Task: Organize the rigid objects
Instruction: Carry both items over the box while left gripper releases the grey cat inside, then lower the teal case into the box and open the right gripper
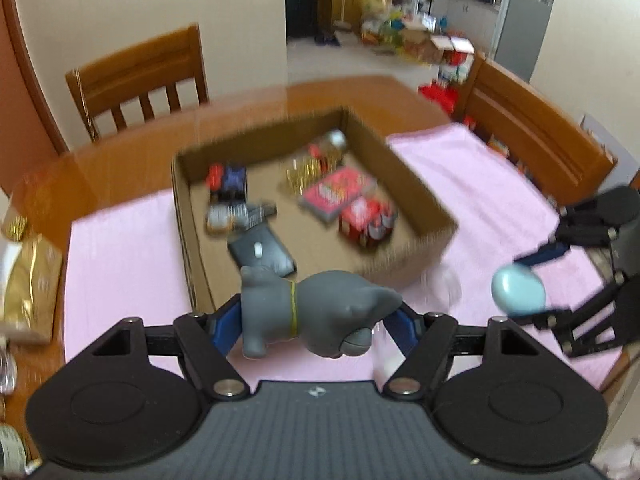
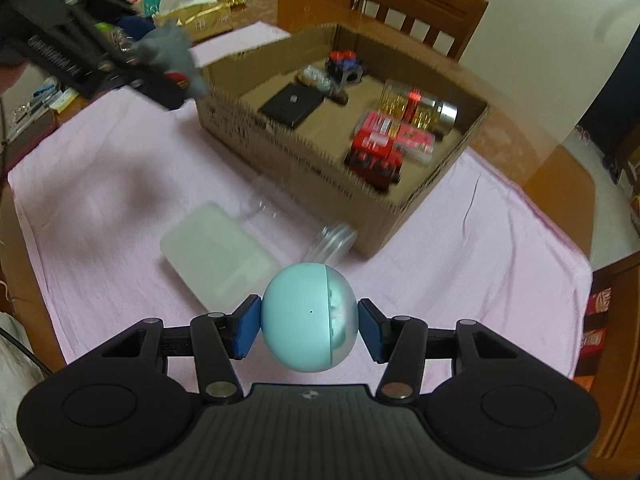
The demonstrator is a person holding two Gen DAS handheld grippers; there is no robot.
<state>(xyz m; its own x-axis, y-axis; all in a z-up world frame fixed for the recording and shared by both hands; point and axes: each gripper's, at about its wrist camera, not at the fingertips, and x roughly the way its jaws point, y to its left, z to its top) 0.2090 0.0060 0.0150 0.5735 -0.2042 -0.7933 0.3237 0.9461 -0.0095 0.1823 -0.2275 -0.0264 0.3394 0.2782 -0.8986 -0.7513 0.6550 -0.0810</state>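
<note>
Blurred cardboard box [image 1: 416,196] contents; clear jar [image 2: 304,224] barely legible.

One cardboard box [image 2: 304,152] ahead of both grippers, roughly eight small items inside, count blurred. One grey toy dog [image 1: 312,312] between left gripper's [image 1: 312,320] pads. One pale blue ball [image 2: 308,320] in right gripper [image 2: 308,326]. One translucent case [image 2: 216,256], one clear jar [image 2: 320,240] just beyond. Two wooden chairs [image 1: 140,76].
</note>
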